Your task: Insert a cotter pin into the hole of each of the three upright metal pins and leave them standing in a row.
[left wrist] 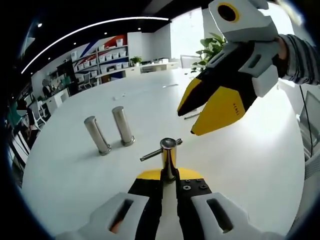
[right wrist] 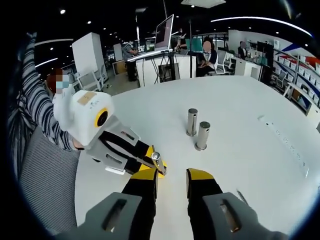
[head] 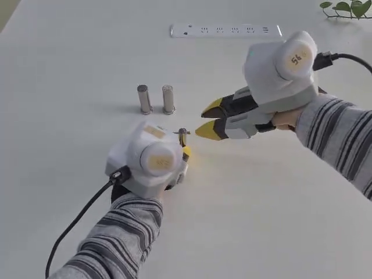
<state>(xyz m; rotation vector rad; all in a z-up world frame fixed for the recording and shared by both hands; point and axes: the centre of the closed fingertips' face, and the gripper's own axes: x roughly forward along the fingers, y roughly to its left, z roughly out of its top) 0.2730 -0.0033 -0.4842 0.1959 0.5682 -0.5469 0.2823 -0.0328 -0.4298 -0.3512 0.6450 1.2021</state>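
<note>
In the head view the left gripper (head: 183, 149) sits low on the white workbench (head: 279, 221). Its jaws pinch one metal pin (head: 182, 138) upright, with a cotter pin (head: 181, 132) crossing near its top. The right gripper (head: 207, 120) hovers just beside it, jaws spread and holding nothing. Behind them stand two bare metal pins (head: 156, 99) side by side, and farther back lies a power strip (head: 226, 30). The first of the three insertions looks done or nearly so. The next move, I judge, calls for checking that the cotter pin is seated, then standing this metal pin in line with the other two before fetching another cotter pin. In the left gripper view the held metal pin (left wrist: 168, 159) rises straight from between the clamping jaws, long axis vertical, head up. The cotter pin (left wrist: 152, 153) runs crosswise through it just under the head, roughly level. Its longer end sticks out toward the two bare metal pins and a short stub points toward the right gripper (left wrist: 186, 123), whose yellow tips are parted. In the right gripper view its own jaws stand apart with bare table between them, aimed at the left gripper (right wrist: 153, 169) and the metal pin it grips. The two bare metal pins (right wrist: 197, 129) stand upright beyond, close together, with no cotter pin visible in either.
</note>
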